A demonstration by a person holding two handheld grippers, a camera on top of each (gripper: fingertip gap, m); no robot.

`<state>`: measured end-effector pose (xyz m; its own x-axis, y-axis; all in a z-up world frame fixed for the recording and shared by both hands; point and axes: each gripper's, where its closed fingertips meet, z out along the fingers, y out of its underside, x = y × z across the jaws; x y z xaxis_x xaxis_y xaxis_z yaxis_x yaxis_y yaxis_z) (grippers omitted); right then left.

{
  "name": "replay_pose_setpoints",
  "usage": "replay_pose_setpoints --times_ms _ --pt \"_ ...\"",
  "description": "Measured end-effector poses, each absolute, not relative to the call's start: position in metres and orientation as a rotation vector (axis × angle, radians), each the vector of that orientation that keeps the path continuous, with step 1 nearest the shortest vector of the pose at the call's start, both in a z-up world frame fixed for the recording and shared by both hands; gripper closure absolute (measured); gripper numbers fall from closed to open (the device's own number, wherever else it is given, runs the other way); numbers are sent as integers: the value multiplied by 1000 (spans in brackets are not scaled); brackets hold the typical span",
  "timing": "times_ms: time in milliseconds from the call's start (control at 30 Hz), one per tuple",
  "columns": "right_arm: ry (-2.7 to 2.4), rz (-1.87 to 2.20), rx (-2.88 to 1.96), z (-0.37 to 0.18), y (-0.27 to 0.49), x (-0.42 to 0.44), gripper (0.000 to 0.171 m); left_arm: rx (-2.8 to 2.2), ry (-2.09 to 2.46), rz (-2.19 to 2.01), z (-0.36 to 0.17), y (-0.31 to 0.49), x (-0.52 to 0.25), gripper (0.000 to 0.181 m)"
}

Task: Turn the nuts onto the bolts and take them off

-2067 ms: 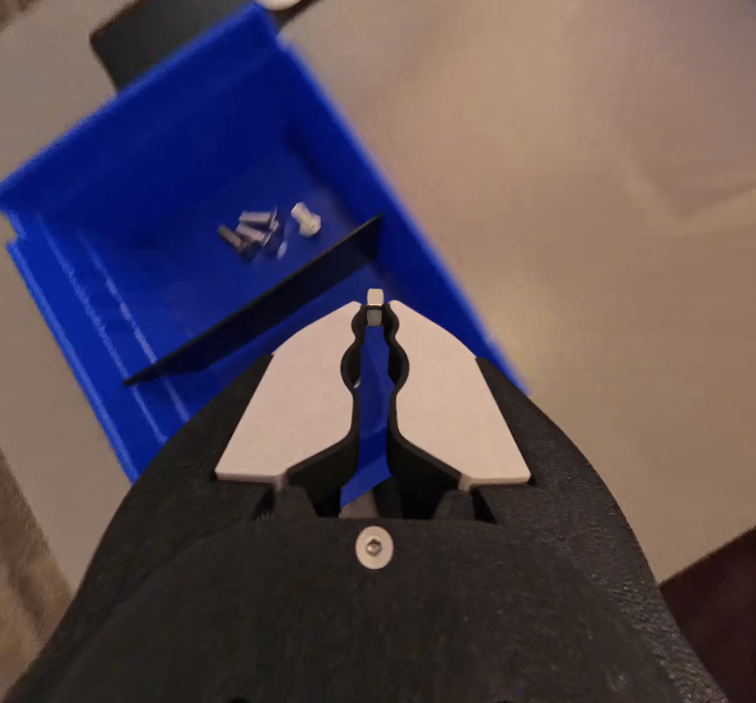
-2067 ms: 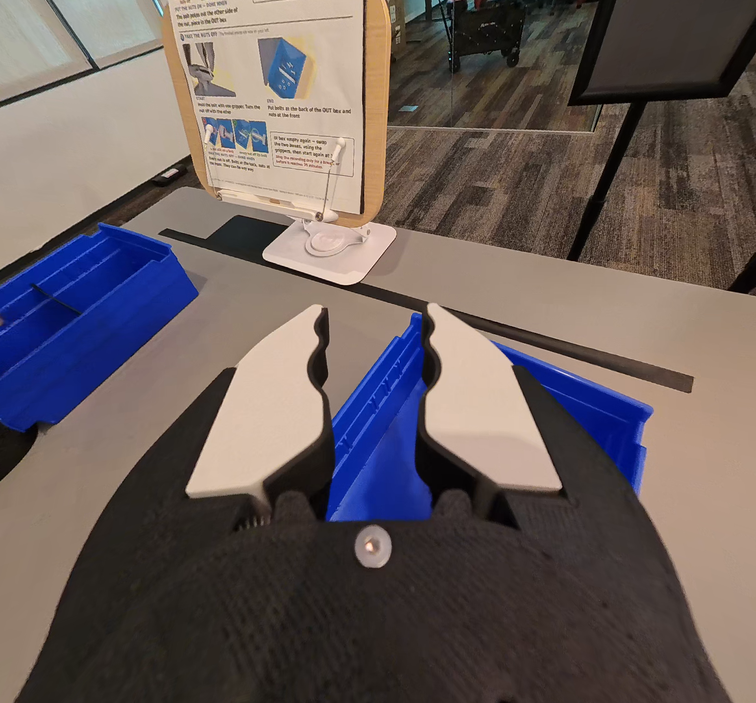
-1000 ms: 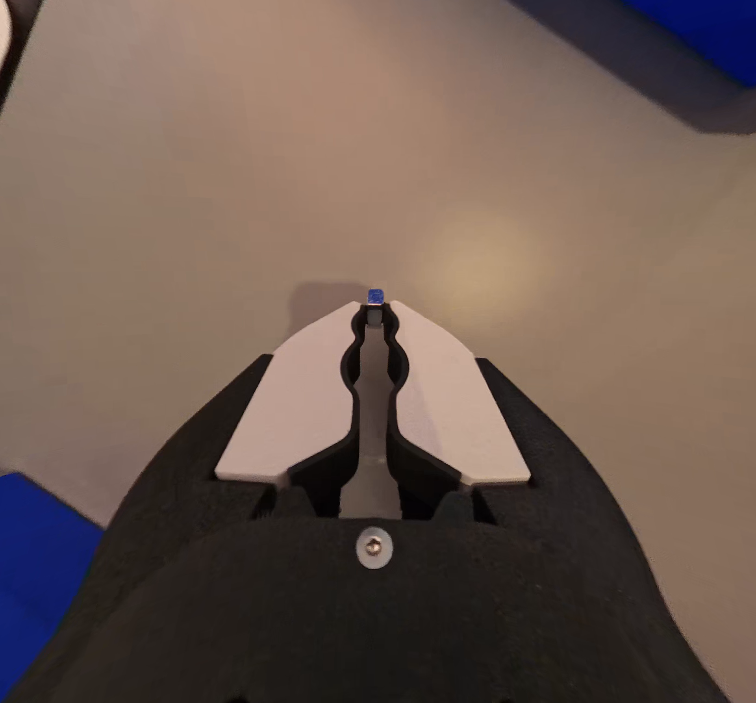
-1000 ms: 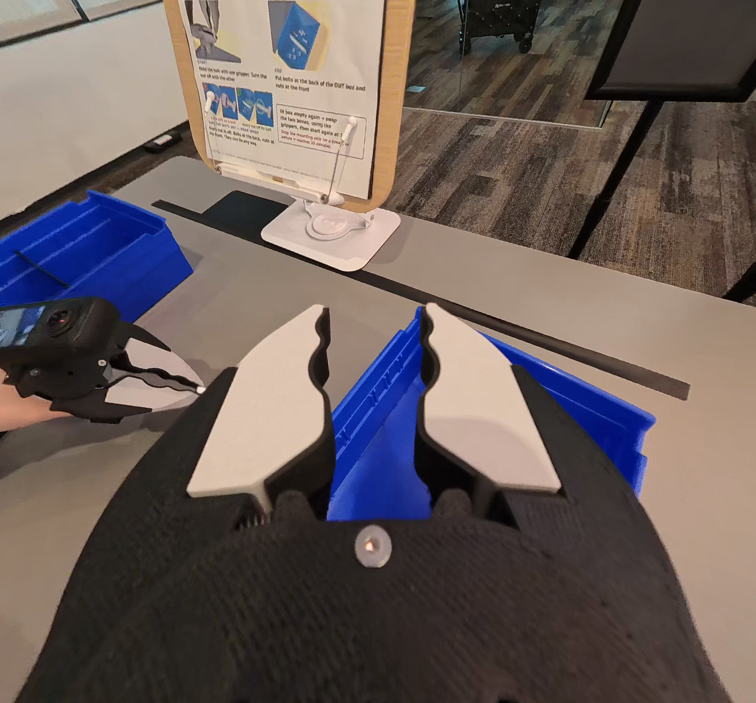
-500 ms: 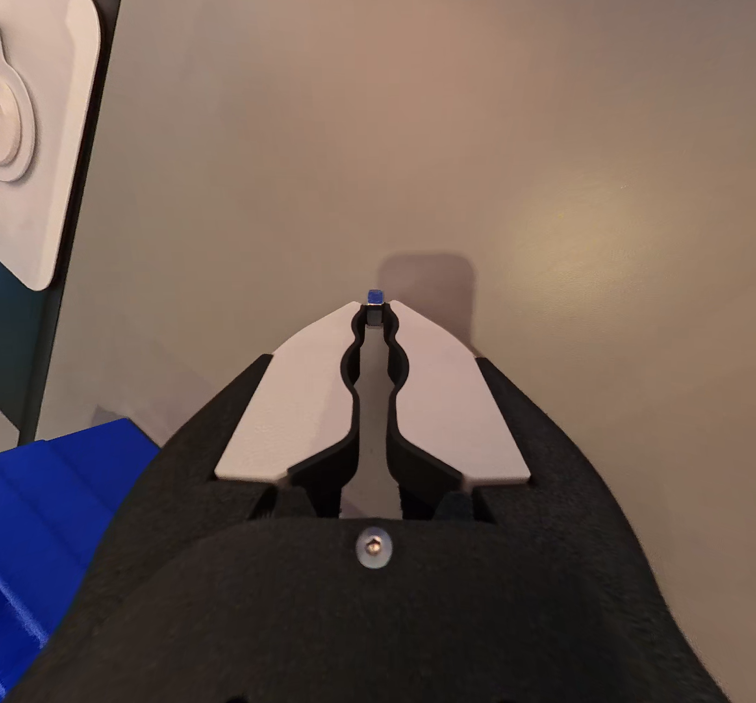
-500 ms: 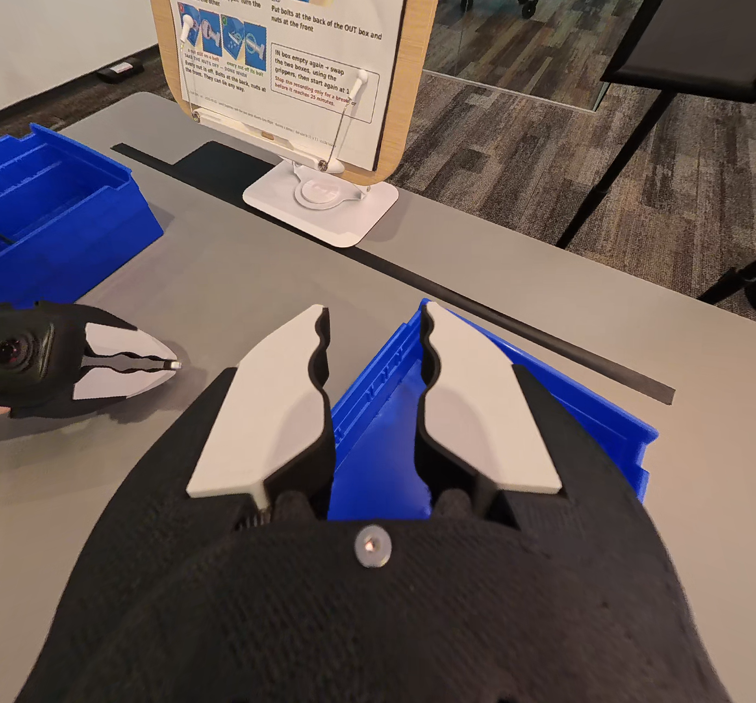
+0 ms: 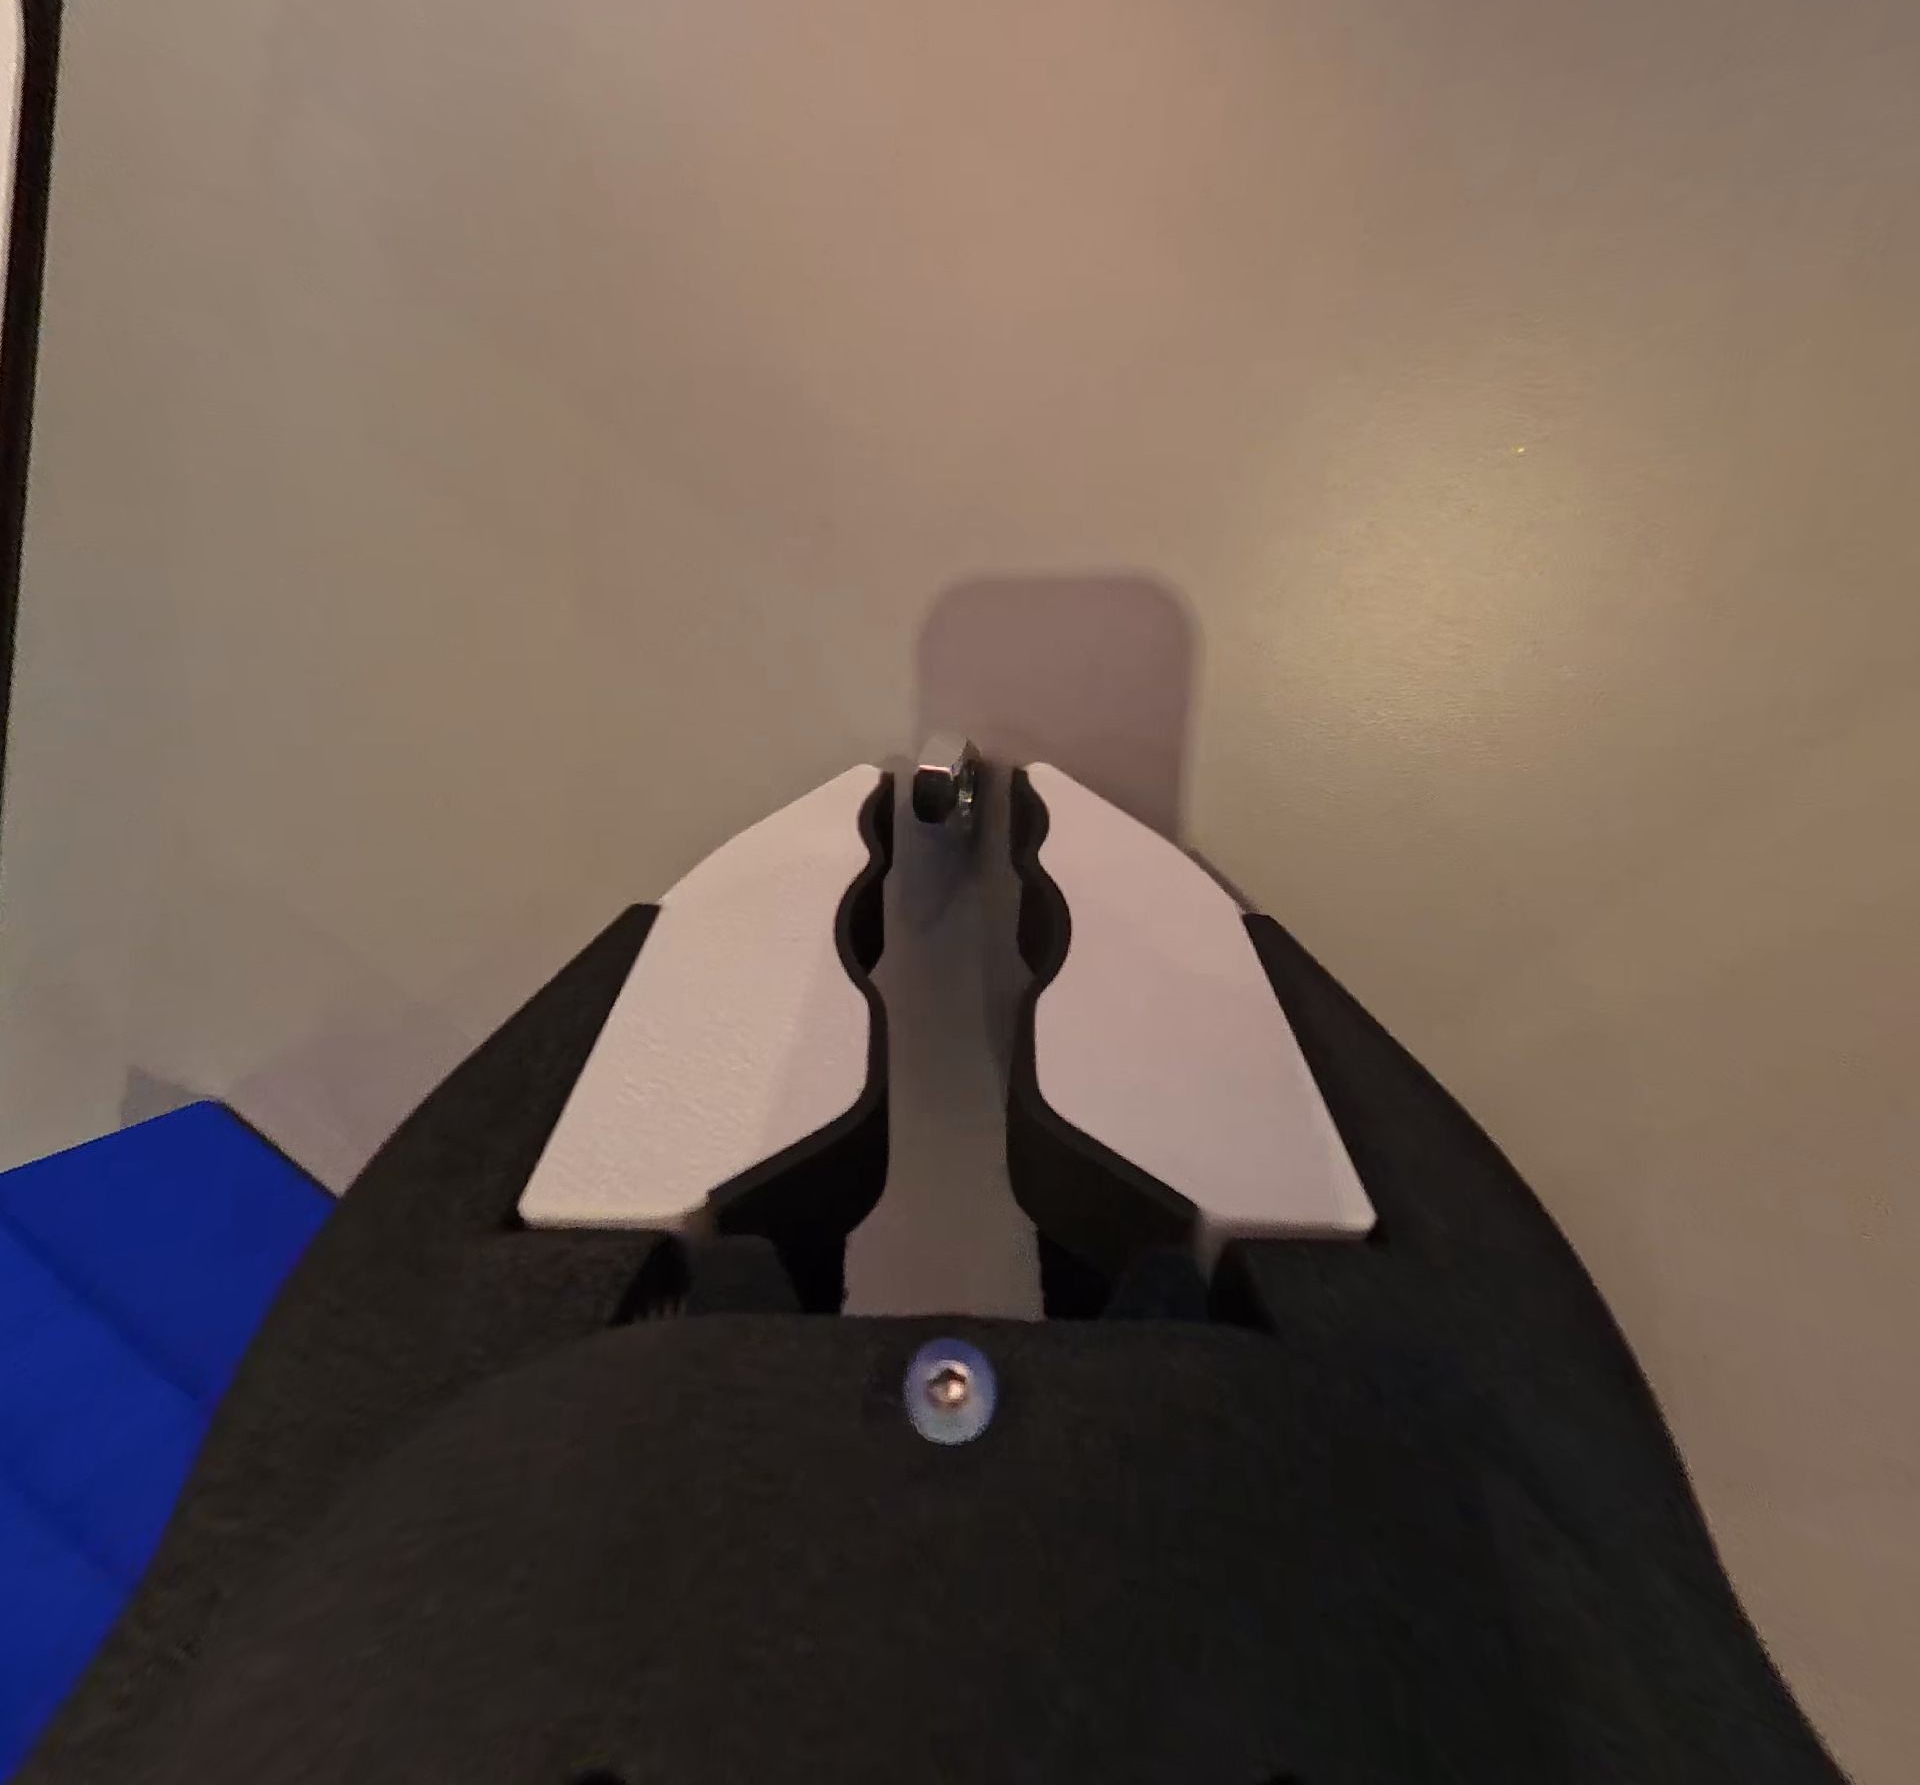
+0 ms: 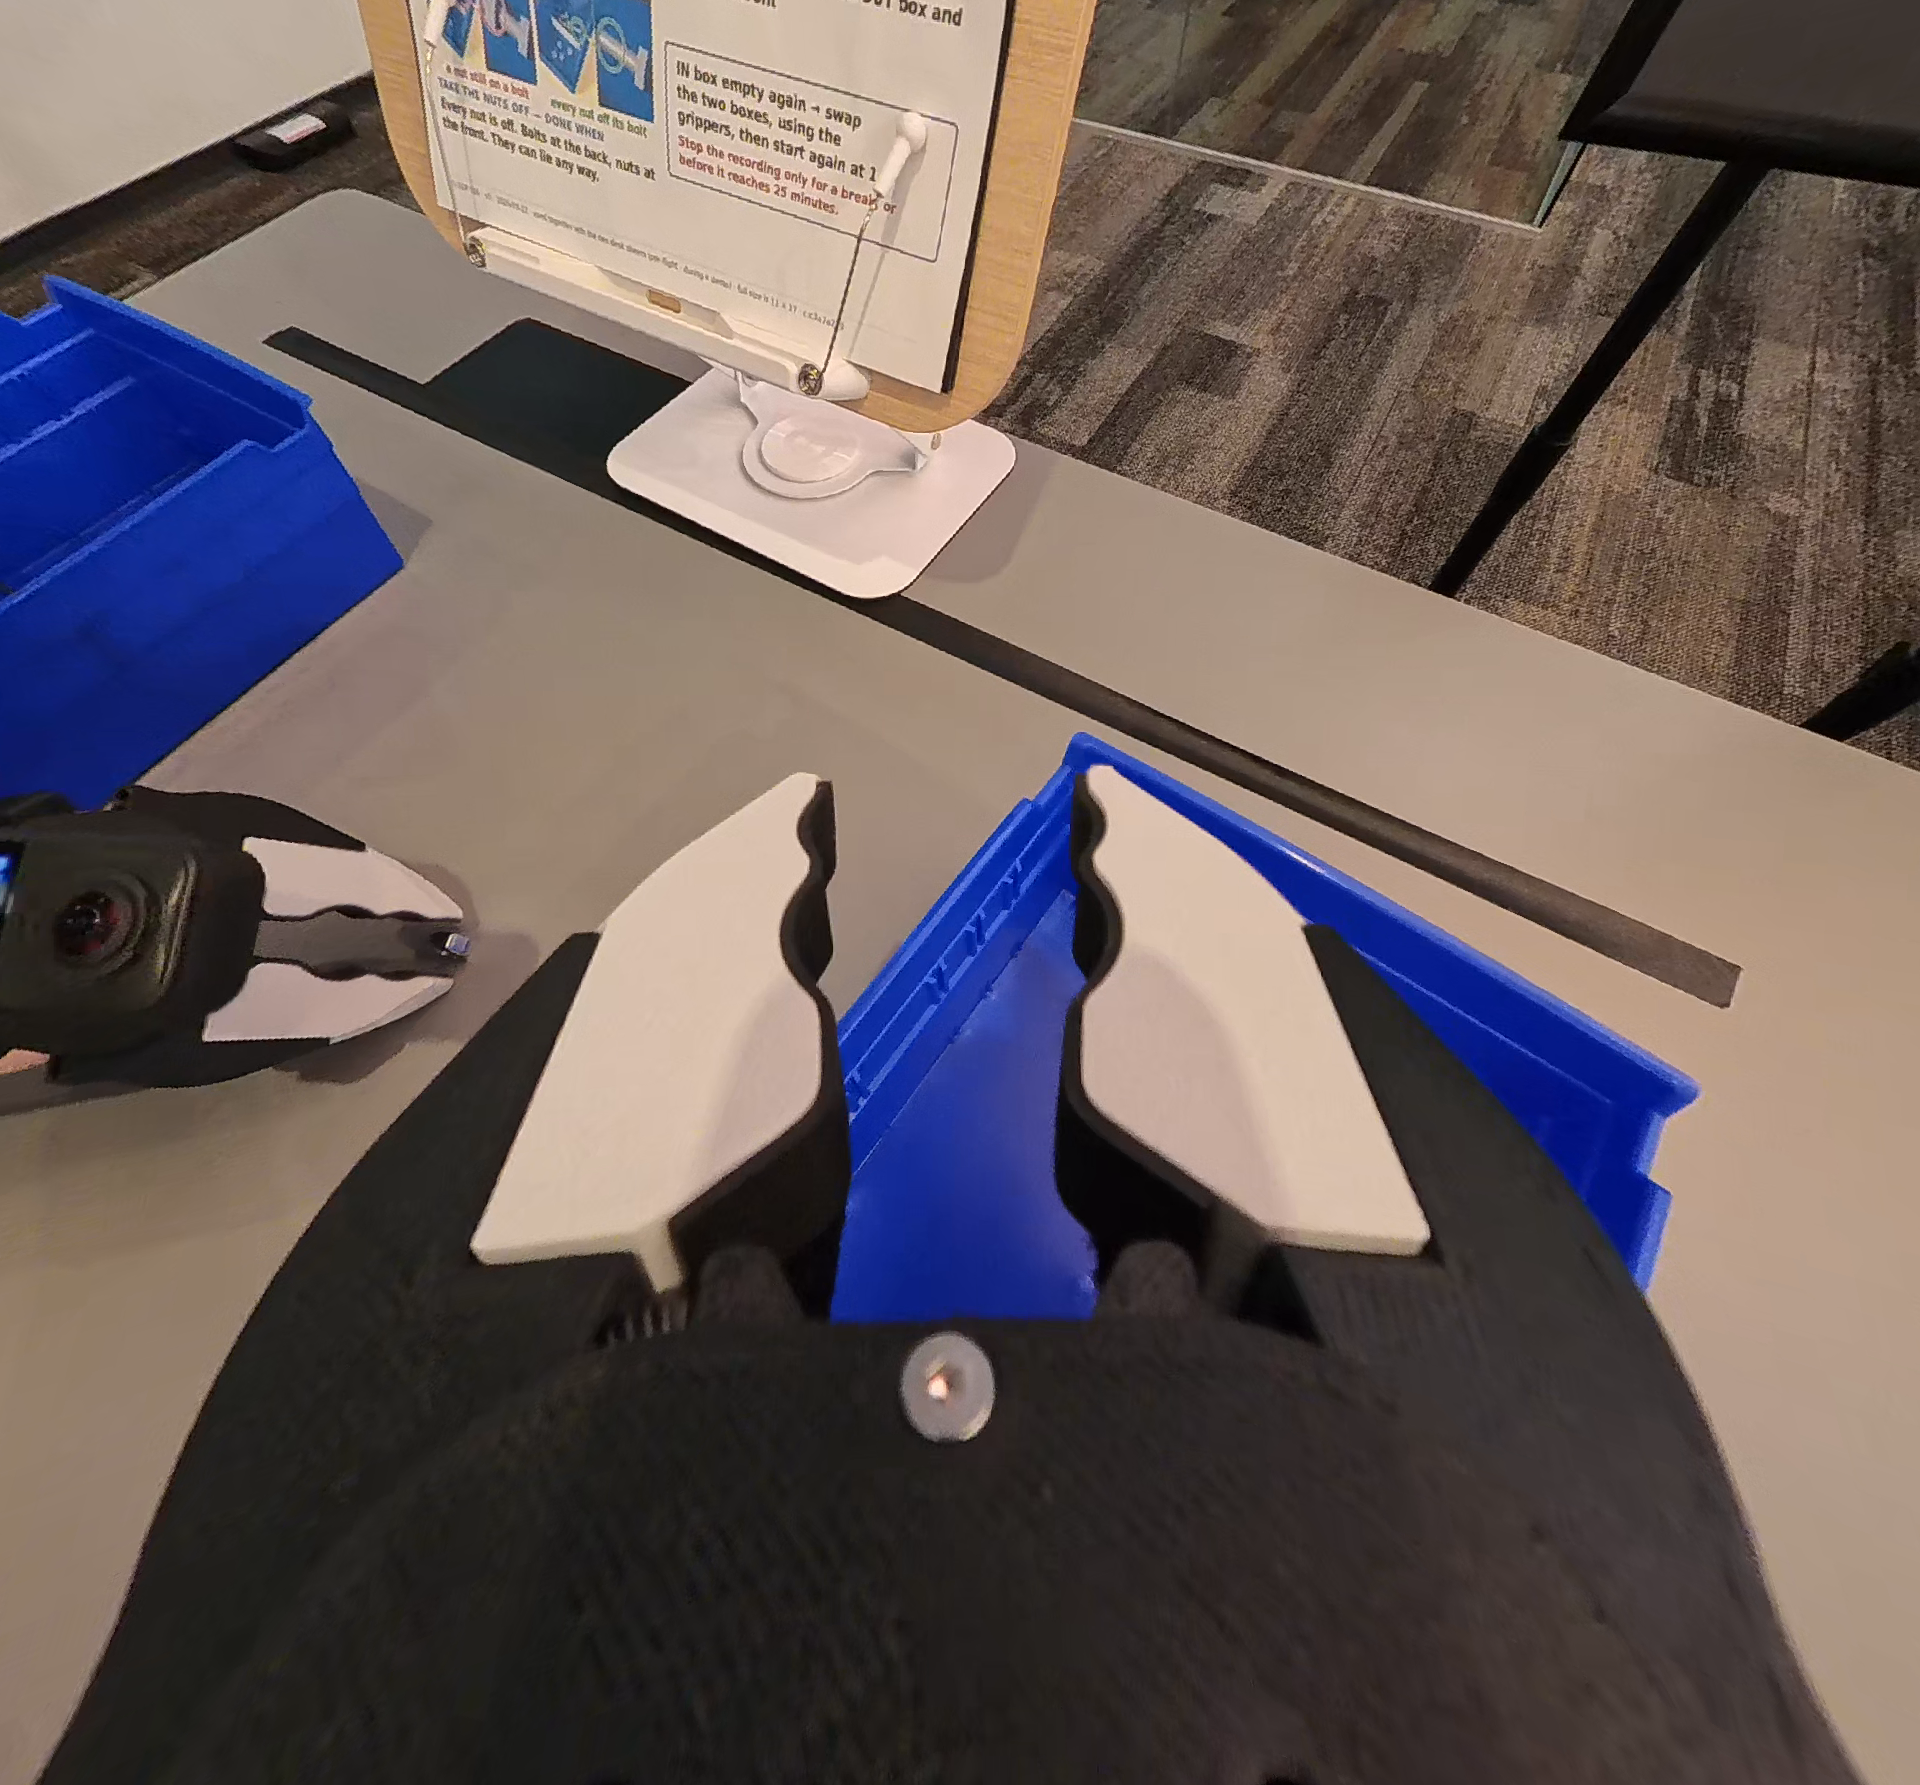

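A small silver nut [image 7: 940,790] sits between the tips of my left gripper [image 7: 951,779], close over the grey table [image 7: 935,281]. The jaws stand a little wider than the nut and do not clamp it. The same nut [image 8: 450,943] and the left gripper [image 8: 442,946] show at the left of the right wrist view, low over the table. My right gripper [image 8: 951,785] is open and empty, held above the near corner of a blue bin [image 8: 1455,987]. No bolt is in view.
A second blue bin [image 8: 156,509] stands at the far left; its corner shows in the left wrist view [image 7: 104,1320]. A sheet holder on a white base [image 8: 810,478] stands at the back, behind a black strip [image 8: 1247,748] across the table.
My left gripper has gone from shut on the nut to slightly open, and the nut now sits loose between the tips. The right gripper has stayed open and drifted a little.
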<state>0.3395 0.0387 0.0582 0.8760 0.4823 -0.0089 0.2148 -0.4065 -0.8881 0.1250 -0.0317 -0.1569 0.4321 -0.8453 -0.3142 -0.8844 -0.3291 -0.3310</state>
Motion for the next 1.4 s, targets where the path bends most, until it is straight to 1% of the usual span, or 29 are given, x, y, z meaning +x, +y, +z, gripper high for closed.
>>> replay_pose_setpoints --times_ms 100,200,267,367,467,567,633,700,767,800,833,967,1167,1333,1400 --pt "-506 323 -2005 58 39 341 126 -2258 1435 50 -154 -32 127 153" --pt "-497 331 -1994 60 37 343 126 -2253 1393 -77 -137 -34 131 148" --pt "-492 344 -1983 63 36 343 126 -2247 1354 -172 -116 -36 130 145" --pt "-493 359 -1973 65 34 344 126 -2212 1240 -266 -70 -35 116 145" --pt "-494 369 -1960 68 32 344 126 -2185 1133 -307 -22 -38 84 145" --pt "-491 374 -1935 74 30 345 126 -2147 981 -252 21 -32 32 146" --pt "-485 386 -1916 80 28 346 126 -2183 917 -114 30 -21 -17 147" --pt "-483 402 -1900 84 27 346 126 -2346 966 2 12 -14 -64 148" --pt "-478 414 -1891 87 27 346 126 -2557 938 -19 -13 -3 -96 148" --pt "-473 419 -1891 87 28 346 126 -2638 870 -58 -26 7 -108 153" --pt "-471 423 -1895 85 29 345 126 -2702 811 -82 -37 16 -120 164" --pt "-476 397 -1951 71 34 344 126 -2883 605 -76 -80 52 -165 160" --pt "-494 359 -1992 62 39 341 126 -3007 371 -146 -124 88 -185 160" --pt "-493 344 -2015 56 41 342 125 -3062 388 -60 -145 92 -189 156" --pt "-486 342 -2024 54 42 343 124 -3042 381 -86 -146 95 -183 158"
